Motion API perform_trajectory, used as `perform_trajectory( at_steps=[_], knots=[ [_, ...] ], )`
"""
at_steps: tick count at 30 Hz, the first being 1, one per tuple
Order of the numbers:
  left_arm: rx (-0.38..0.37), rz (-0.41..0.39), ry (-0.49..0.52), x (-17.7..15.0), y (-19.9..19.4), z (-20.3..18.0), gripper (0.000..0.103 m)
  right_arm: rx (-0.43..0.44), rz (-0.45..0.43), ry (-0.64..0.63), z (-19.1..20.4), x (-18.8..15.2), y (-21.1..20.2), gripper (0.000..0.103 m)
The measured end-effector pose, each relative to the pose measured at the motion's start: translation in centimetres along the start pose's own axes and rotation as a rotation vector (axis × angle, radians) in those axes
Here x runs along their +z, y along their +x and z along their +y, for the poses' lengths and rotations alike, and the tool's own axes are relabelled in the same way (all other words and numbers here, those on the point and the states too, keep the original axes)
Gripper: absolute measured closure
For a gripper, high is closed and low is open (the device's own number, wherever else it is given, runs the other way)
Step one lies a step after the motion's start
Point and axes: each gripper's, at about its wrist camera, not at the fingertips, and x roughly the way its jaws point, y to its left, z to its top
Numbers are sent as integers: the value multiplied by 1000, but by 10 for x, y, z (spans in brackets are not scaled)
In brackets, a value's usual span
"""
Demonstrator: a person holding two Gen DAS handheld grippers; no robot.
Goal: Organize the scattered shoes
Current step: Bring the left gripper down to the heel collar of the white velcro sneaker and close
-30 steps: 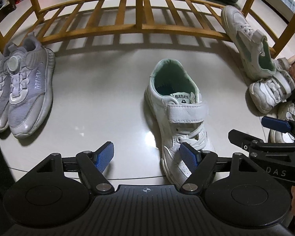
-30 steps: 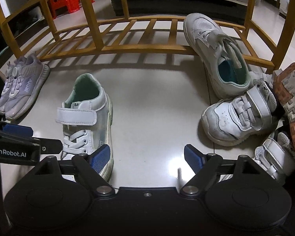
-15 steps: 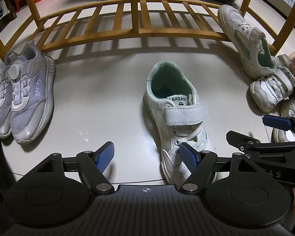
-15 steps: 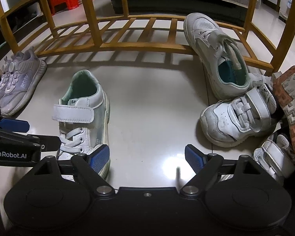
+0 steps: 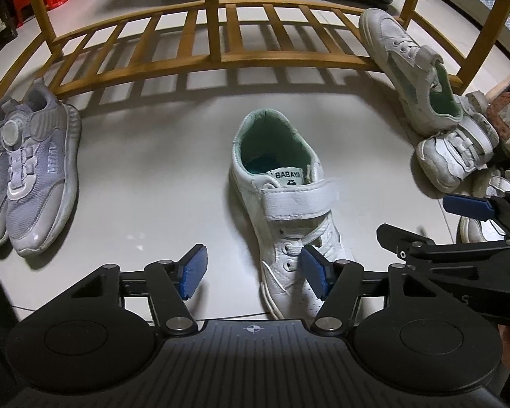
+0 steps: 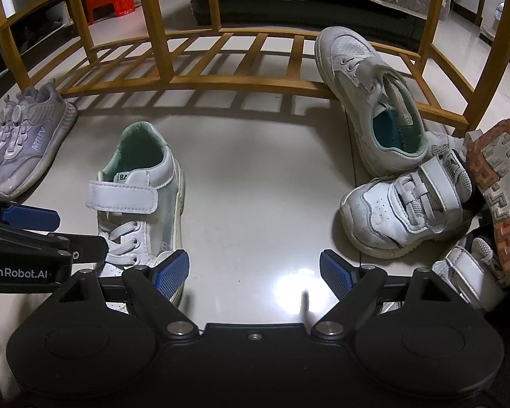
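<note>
White leather, a wide strap and a mint-green lining mark the shoe [image 5: 282,204] standing alone in the middle of the glossy pale tile floor [image 5: 159,170], heel toward the rack and toe toward the grippers; its tongue label reads BABAYA. Two grey mesh sneakers [image 5: 27,170] with round dial fasteners sit side by side at the left, their heels near the rack. At the right lies a loose heap: one long white shoe [image 6: 370,102] with a teal insole leaning on the rack's front rail, one white strap shoe [image 6: 408,210] just below it, another strap shoe [image 6: 465,272] partly hidden, and one shoe tipped to show a brown and grey tread [image 6: 499,197]. One wooden slatted rack [image 5: 221,44] of yellowish bars curves across the back. The left gripper [image 5: 251,268] has just been closing, its ribbed blue pads about half apart with bare floor between them, the right pad over the white shoe's toe. The right gripper [image 6: 255,272] stands wide apart, holding nothing.
</note>
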Motion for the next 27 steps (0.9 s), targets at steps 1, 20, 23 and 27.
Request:
perform_trajectory(
  at_steps=[1, 20, 23, 27],
  knots=[
    [-3, 0, 0, 0, 0, 0, 44, -1, 2, 0, 7, -3, -8, 17],
    [53, -42, 47, -3, -3, -14, 44, -14, 3, 23, 24, -45, -100, 15],
    [61, -51, 46, -3, -5, -14, 43, -16, 4, 25, 24, -45, -100, 15],
    [75, -62, 47, -2, -7, -13, 42, -14, 6, 26, 27, -45, -99, 15]
  ],
)
